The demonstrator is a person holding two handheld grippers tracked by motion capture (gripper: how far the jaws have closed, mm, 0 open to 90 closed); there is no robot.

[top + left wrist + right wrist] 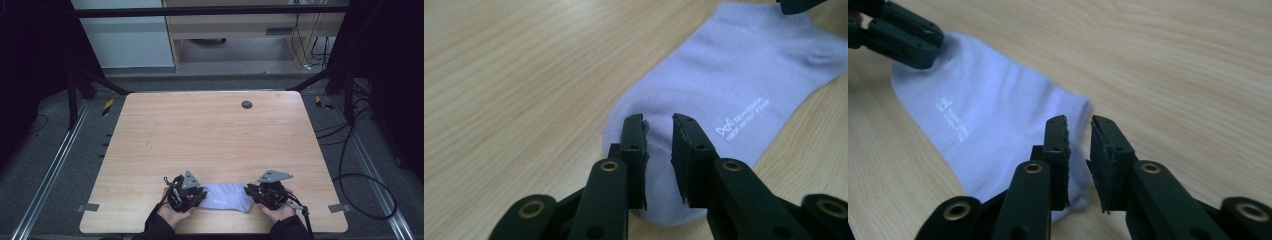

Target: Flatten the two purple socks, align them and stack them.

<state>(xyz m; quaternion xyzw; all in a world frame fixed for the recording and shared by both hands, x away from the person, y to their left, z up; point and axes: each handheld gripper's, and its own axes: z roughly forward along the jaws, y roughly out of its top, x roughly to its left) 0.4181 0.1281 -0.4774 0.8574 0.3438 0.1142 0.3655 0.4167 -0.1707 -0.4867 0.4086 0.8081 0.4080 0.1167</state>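
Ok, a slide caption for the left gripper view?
Left gripper, jaws slightly apart, poised over one end of a lilac sock lying flat on the wooden table.

A pale lilac cotton sock (227, 197) lies flat on the light wooden table (210, 135), near its front edge, between left gripper (192, 196) and right gripper (257, 192).

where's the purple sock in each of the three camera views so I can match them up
High view: the sock lies near the table's front edge, between the two grippers.
Left gripper view: it runs from bottom centre up to the upper right, its end under the fingers.
Right gripper view: it runs from upper left to bottom centre.
Shared landmark: the white printed logo on the sock.
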